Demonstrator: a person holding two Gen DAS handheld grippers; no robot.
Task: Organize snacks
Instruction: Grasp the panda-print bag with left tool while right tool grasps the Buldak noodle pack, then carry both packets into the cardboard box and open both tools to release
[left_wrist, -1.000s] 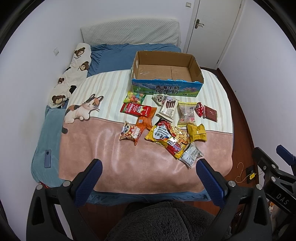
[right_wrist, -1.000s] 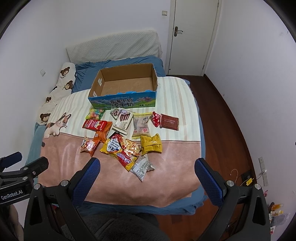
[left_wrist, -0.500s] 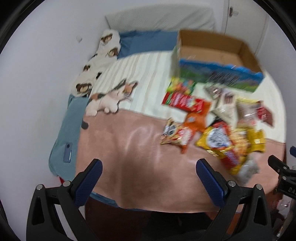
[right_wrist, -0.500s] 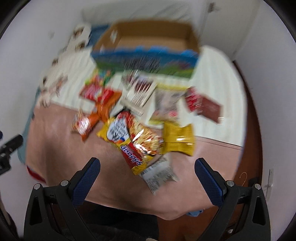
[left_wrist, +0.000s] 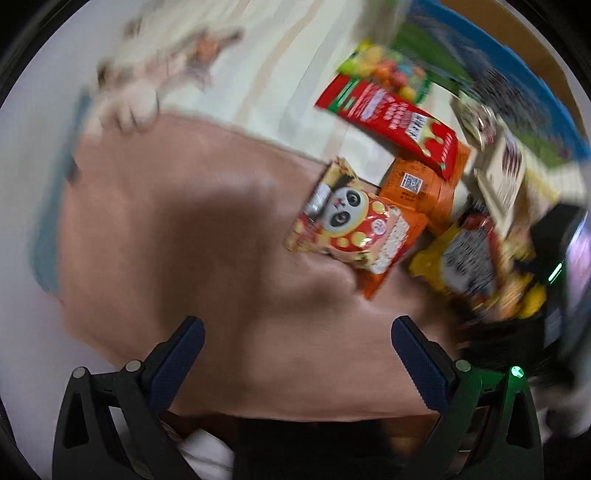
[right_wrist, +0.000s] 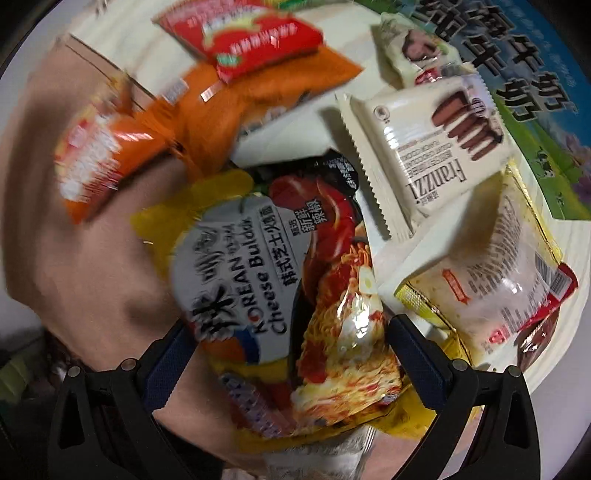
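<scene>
1. Progress is judged as barely begun: all visible snacks lie on the bed (left_wrist: 192, 258), none is seen inside the cardboard box (right_wrist: 535, 85); its interior is cut off in both views.
2. The right tongs (right_wrist: 291, 343) are spread wide, with the yellow noodle packet (right_wrist: 280, 266) lying between the fingers; no closure on it is seen, so nothing is gripped yet. A grab of this packet is judged the step in hand.
3. The left tongs (left_wrist: 295, 343) are released and empty, above bare pink blanket, near the panda snack bag (left_wrist: 347, 225), which lies just ahead and to the right.
4. Snack positions: the red packet (left_wrist: 388, 114) lies far of the panda bag and overlaps the orange packet (left_wrist: 417, 188); the candy bag (left_wrist: 384, 70) lies next to the box wall; the Franzzi wafer pack (right_wrist: 436, 147) lies right of the noodle packet, near the box; a clear-and-yellow packet (right_wrist: 491, 273) lies on the right.
5. Everything is left to be moved, as far as can be judged.
6. Hard to make out: heavy motion blur in both views, worst at the edges; the right side of the left view is smeared, with a dark device partly seen there; the snacks under the noodle packet are hidden.
</scene>
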